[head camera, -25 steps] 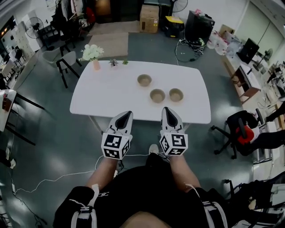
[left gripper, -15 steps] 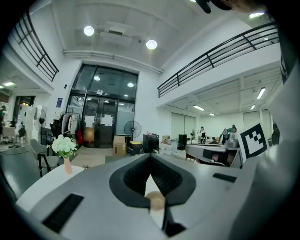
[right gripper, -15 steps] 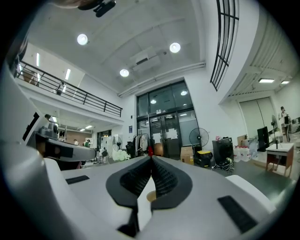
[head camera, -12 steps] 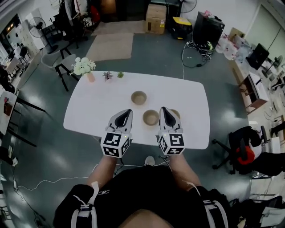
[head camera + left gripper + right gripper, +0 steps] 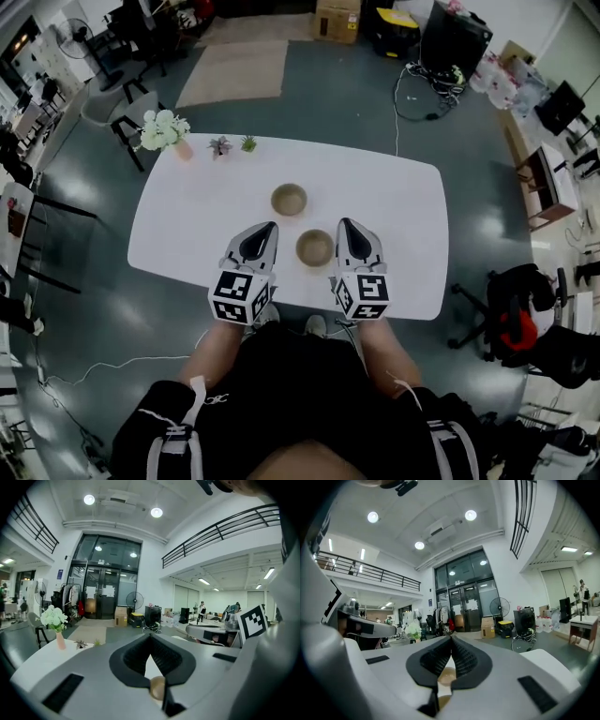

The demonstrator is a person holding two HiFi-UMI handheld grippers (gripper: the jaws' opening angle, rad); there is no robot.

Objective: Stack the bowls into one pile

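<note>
Two tan bowls show on the white table in the head view: a far bowl and a near bowl. My right gripper covers the spot where a third bowl showed earlier. My left gripper hovers just left of the near bowl, and my right gripper just right of it; both are shut and hold nothing. In the left gripper view a tan bowl peeks through the gap below the closed tips. The right gripper view also shows a tan bowl under its closed jaws.
A vase of white flowers and two small plants stand along the table's far left edge. An office chair sits to the right of the table, a dark chair by its far left corner. A cardboard box lies beyond.
Both grippers have come forward from short of the table to over its near edge, flanking the near bowl. The rightmost bowl has gone out of sight behind my right gripper.
</note>
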